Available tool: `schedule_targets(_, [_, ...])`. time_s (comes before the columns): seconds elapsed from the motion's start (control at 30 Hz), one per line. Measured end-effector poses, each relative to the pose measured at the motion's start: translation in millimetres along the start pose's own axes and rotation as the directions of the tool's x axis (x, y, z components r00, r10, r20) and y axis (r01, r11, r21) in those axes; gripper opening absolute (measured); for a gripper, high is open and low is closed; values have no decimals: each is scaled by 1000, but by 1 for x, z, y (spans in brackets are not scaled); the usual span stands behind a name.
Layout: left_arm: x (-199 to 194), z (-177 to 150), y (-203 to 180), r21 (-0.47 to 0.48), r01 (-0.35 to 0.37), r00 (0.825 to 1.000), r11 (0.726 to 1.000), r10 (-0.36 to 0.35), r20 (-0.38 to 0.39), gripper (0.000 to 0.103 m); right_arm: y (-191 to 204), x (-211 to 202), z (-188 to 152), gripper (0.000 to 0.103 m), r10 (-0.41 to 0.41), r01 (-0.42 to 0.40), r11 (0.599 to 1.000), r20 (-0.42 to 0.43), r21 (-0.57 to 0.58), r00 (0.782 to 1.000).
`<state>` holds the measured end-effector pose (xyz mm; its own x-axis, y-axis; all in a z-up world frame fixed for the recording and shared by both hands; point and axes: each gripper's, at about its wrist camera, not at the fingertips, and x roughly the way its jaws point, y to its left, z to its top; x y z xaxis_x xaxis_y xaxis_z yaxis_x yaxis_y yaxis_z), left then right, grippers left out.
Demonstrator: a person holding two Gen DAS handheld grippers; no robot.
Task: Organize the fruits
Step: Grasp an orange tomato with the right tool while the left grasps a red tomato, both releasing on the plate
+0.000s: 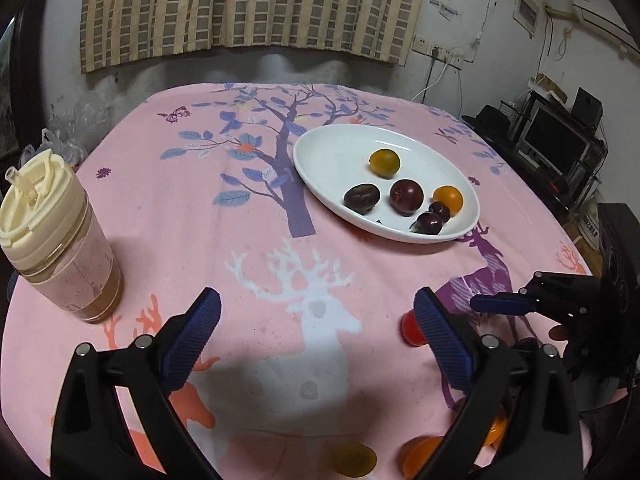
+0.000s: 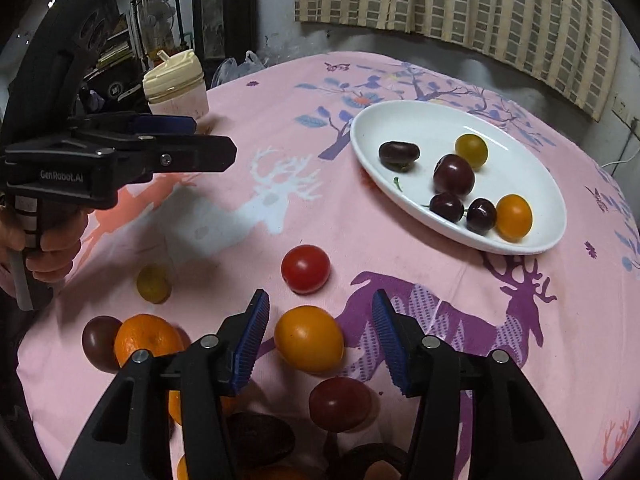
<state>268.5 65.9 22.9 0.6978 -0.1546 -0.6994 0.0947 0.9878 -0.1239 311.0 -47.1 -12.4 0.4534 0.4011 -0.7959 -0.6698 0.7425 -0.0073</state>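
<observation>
Hovering wide open and empty over the near table edge, the right gripper (image 2: 320, 340) frames the orange tomato (image 2: 309, 338), probably smooth and soft, best pinched gently across its middle, while the left gripper (image 1: 316, 320) gapes empty.

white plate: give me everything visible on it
The white plate is a shallow glossy oval dish, ceramic by the look, lying flat on the pink printed tablecloth toward the table's far side. It holds six small fruits: four dark purple, two yellow-orange, plus a green stem scrap. Neither gripper touches it.
</observation>
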Motion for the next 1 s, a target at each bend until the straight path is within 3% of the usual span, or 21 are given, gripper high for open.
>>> schedule_targets(0.4, [3, -4, -5, 31, -15, 1000, 999, 15, -16, 95, 1, 8, -8, 53, 5, -6, 1000, -64, -17, 998])
schedule_targets(0.53, [6, -4, -3, 25, -13, 1000, 1000, 14, -27, 95, 1, 9, -8, 37, 10, -11, 1000, -75, -11, 997])
schedule_targets(0.67, [8, -6, -5, 33, -6, 999, 999, 7, -38, 95, -1, 8, -8, 37, 6, -6, 1000, -72, 3, 997])
schedule_targets(0.83, [11, -9, -19, 74, 81, 995, 994, -76, -65, 95, -27, -19, -2, 37, -29, 25, 990, 28, 137, 999])
schedule_targets(1.0, [23, -14, -53, 209, 178, 980, 962, -152, -131, 76, -55, -37, -4, 37, -63, 43, 967, 74, 253, 995])
